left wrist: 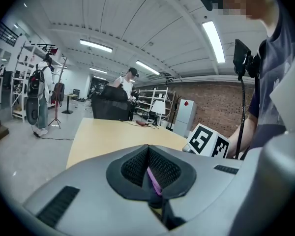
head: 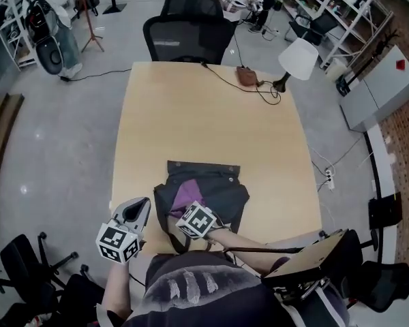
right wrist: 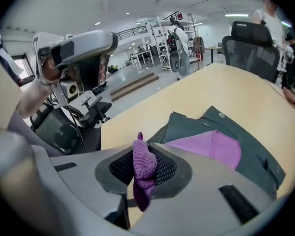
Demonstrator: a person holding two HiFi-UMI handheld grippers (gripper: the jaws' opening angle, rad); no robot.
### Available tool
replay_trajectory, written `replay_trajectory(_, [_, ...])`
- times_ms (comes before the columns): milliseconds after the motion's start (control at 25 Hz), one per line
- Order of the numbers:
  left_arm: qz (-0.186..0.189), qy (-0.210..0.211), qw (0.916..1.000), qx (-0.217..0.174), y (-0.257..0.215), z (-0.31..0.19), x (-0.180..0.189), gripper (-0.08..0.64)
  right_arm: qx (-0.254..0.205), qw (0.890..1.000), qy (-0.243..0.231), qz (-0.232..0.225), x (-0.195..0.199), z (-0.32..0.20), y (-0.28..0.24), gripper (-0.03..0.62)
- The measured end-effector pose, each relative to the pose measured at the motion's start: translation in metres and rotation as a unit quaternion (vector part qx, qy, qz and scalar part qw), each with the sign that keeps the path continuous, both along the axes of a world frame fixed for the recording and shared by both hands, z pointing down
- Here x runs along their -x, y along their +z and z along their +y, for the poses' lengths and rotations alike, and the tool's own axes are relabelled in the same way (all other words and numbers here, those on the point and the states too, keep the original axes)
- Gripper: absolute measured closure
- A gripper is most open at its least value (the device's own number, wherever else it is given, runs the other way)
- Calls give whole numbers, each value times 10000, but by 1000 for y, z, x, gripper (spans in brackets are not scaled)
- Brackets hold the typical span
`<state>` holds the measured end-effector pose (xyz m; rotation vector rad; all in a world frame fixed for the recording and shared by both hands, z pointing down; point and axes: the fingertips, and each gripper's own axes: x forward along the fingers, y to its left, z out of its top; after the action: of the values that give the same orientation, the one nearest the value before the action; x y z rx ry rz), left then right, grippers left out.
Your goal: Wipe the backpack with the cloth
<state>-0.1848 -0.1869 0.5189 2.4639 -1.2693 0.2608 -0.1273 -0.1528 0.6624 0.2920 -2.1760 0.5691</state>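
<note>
Purple shows first. My left hand-held gripper [left wrist: 150, 173], just left of the pack, has its jaws pressed together on a thin purple sliver [left wrist: 154, 181] that I cannot identify. Near the front edge of the pale wooden desk [head: 191, 107], the dark grey fabric backpack [head: 225, 196] lies flat and closed, its contents unseen. The purple microfibre cloth [head: 186, 195] is spread on top of it. My right hand-held gripper [right wrist: 143, 167] pinches a fold of that cloth. I judge the wiping step is in hand. The next move calls for dragging the cloth across the uncovered panel with light pressure.

head view: steeply down | left gripper view: low along table [left wrist: 113, 134], seemingly | right gripper view: close, shares backpack [right wrist: 258, 154] with head
</note>
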Motion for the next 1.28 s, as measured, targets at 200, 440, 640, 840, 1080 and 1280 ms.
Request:
replay_trajectory(200, [4,-263,9996,59,-2,8,29,552,405,9952,-109,-883,46,15,-23,540])
replay_trajectory(440, [-53,-336,9993,-136,-3,-2,42,552,2741,8956,1148,-3311,66,-2,-78,540])
replay_trajectory(640, [-165,-425,9988,-192,-17,3,64,552,2533,8782,1755,-3658,66,-58,-96,540])
replay_trajectory(840, [-190,-342,9992,114,-1,7,53,552,1241,9448,2251,-2031,30,-111,-41,541])
replay_trajectory(1080, [-200,-131,9995,209,10,-2,34,552,50,9893,1451,-155,-13,-122,11,541])
replay_trajectory(1280, [-235,-14,9993,295,17,-2,22,552,-469,9958,665,426,-27,-111,22,540])
